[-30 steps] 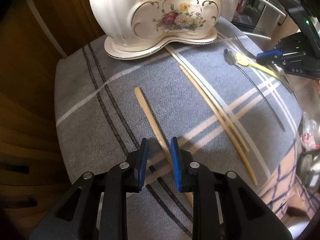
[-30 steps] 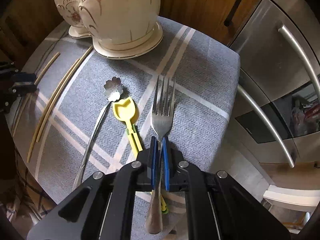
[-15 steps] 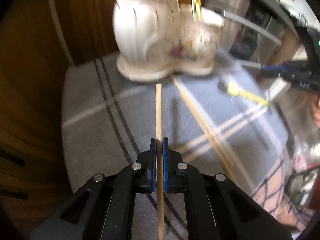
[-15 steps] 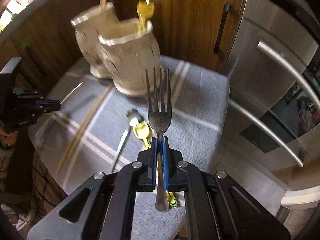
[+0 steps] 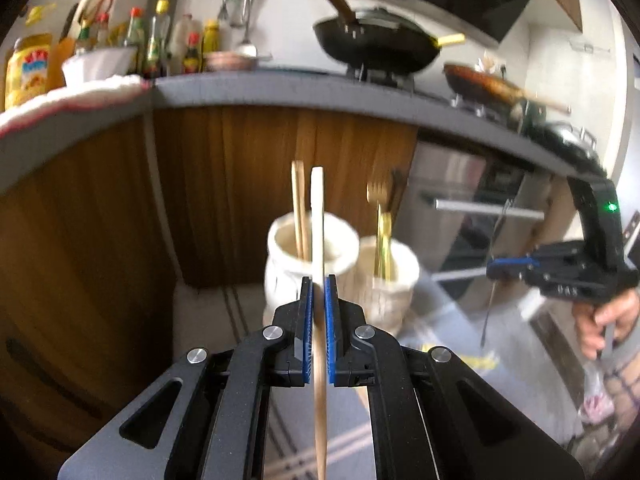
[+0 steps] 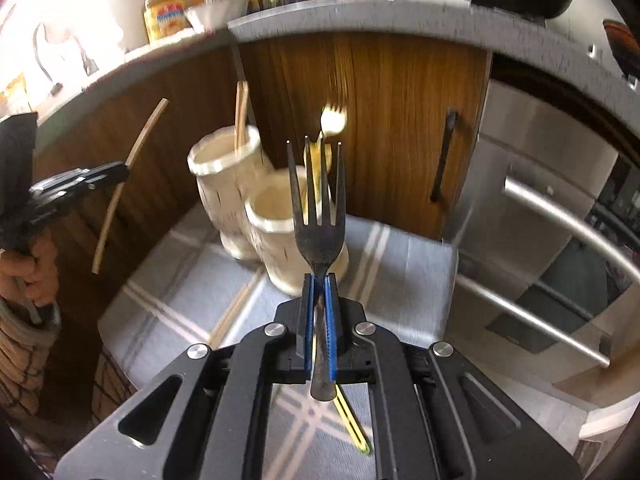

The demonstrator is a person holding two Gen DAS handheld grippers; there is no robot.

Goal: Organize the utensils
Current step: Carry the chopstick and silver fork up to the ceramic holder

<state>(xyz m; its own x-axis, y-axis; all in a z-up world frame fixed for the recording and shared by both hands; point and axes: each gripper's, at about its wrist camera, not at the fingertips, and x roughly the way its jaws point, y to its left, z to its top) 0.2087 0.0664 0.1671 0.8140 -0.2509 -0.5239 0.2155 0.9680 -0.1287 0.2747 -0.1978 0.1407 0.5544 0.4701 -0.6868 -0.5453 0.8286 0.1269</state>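
Note:
My left gripper is shut on a wooden chopstick, held upright in the air in front of the cream ceramic holder. The holder's left cup holds chopsticks; its right cup holds a yellow utensil and a fork. My right gripper is shut on a metal fork, tines up, lifted above the grey plaid cloth before the holder. The left gripper with its chopstick shows at the left of the right wrist view. The right gripper shows at the right of the left wrist view.
A yellow utensil handle and chopsticks lie on the cloth. Wooden cabinet doors and a steel appliance with bar handles stand behind. A counter above carries bottles and pans.
Both grippers have risen and tilted up from the cloth, carrying the chopstick and the fork. The left gripper shut on the chopstick a second ago; the views now face the holder and counter.

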